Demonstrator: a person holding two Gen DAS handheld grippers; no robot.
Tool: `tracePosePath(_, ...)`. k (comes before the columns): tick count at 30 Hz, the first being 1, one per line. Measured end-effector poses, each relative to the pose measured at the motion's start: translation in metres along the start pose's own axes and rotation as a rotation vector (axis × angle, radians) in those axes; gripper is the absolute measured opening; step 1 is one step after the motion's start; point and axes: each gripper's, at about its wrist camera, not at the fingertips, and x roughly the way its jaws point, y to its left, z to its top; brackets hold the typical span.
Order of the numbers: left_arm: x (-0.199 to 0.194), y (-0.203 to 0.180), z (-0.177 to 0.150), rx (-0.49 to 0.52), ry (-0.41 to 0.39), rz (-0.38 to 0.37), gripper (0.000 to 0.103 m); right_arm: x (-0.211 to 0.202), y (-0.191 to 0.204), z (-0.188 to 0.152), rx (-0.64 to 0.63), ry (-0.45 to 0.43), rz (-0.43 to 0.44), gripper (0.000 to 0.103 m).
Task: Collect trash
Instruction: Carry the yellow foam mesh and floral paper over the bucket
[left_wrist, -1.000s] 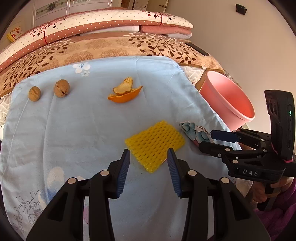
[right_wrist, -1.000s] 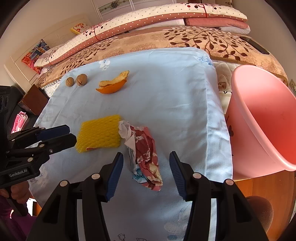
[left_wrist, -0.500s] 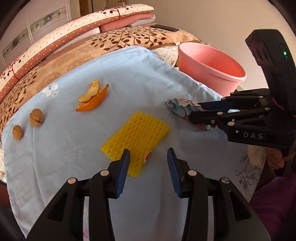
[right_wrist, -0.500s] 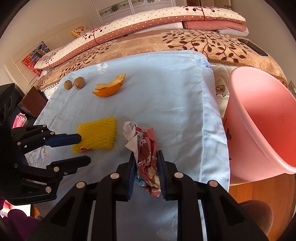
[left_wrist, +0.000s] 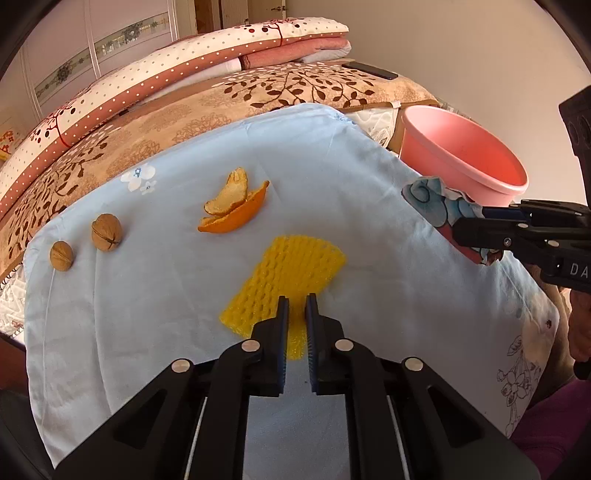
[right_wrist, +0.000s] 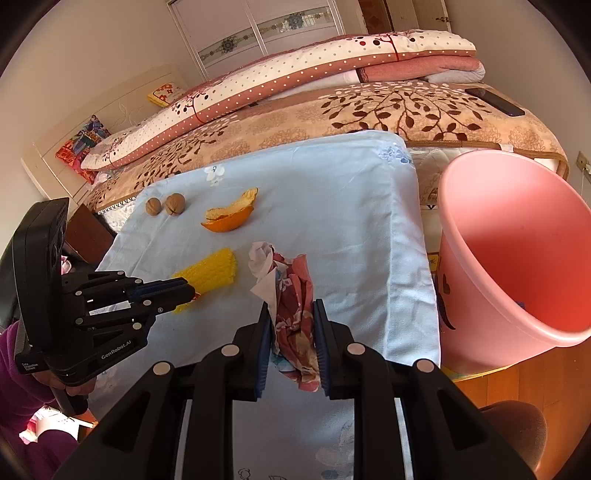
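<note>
Only the right wrist view shows inside the pink bucket (right_wrist: 517, 258), standing just beside the bed's light blue sheet (right_wrist: 332, 192), and the wardrobe doors behind. There the left gripper (right_wrist: 190, 293), lettered "GenRobot.AI", has its jaws closing on the yellow foam net (right_wrist: 212, 271). The right gripper (right_wrist: 291, 314) is clamped on the crumpled patterned wrapper (right_wrist: 291, 306). An orange peel (left_wrist: 234, 210) and two walnuts (left_wrist: 106, 232) lie farther up the sheet.
</note>
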Motion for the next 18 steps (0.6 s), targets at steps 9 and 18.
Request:
tracePosePath(9, -0.027, -0.009, 0.035, -0.12, -0.101, -0.119, 0.009, -0.034, -0.026, 0.015, 0.063, -0.122, -0.021, 0.02)
tracePosePath(18, -0.031, -0.05, 0.086, -0.168, -0.174, -0.286, 0.009, -0.069, -0.084, 0.024, 0.182, -0.22, -0.14, 0.021)
